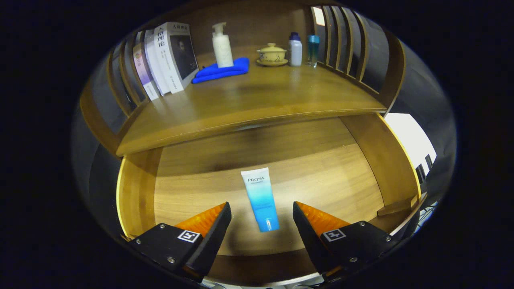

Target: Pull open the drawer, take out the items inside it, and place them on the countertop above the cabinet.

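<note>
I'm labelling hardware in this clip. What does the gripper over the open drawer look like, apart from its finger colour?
The gripper has two wedge-shaped fingers tapering forward. Each sits on a black block fastened with small silver screws and carrying a square black-and-white marker.

We're looking at a warm wooden cabinet [257,100] under soft light | slatted wooden rails [345,40] curve round both sides of its top | a solid wood back panel [257,24] closes the rear | bright white floor [405,136] glares beyond its right side
</note>
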### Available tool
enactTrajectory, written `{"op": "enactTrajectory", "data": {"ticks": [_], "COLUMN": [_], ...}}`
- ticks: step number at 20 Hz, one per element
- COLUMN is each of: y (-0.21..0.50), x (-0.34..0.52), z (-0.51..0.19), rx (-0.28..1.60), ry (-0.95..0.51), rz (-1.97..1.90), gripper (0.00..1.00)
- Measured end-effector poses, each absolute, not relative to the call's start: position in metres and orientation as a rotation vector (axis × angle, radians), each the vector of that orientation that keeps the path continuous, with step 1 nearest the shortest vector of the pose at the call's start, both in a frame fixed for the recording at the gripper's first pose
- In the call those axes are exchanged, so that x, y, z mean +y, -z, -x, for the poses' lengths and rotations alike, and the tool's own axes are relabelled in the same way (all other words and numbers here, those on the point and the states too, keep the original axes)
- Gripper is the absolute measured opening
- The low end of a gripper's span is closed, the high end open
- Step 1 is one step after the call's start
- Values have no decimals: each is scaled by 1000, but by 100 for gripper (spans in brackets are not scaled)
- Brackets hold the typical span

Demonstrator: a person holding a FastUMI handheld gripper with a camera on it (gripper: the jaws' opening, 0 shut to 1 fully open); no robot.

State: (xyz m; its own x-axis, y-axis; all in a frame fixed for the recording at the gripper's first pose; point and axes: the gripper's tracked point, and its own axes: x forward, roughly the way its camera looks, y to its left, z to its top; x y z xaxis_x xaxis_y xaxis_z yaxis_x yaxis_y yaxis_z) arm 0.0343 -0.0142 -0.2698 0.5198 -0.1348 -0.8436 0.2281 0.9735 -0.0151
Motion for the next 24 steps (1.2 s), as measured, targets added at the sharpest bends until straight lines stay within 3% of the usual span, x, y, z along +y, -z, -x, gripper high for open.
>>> {"op": "enactTrajectory", "data": {"ticks": [7,9,11,13,24], "y": [310,319,319,320,187], "x": [-21,-21,-16,-18,-23], "z": [-36,-34,-34,-31,-36], "rx": [1213,1246,1252,1226,903], "ry": [171,155,123,131,210], "rz": [10,20,-7,-9,-58], "gripper": [90,85,74,47,42]}}
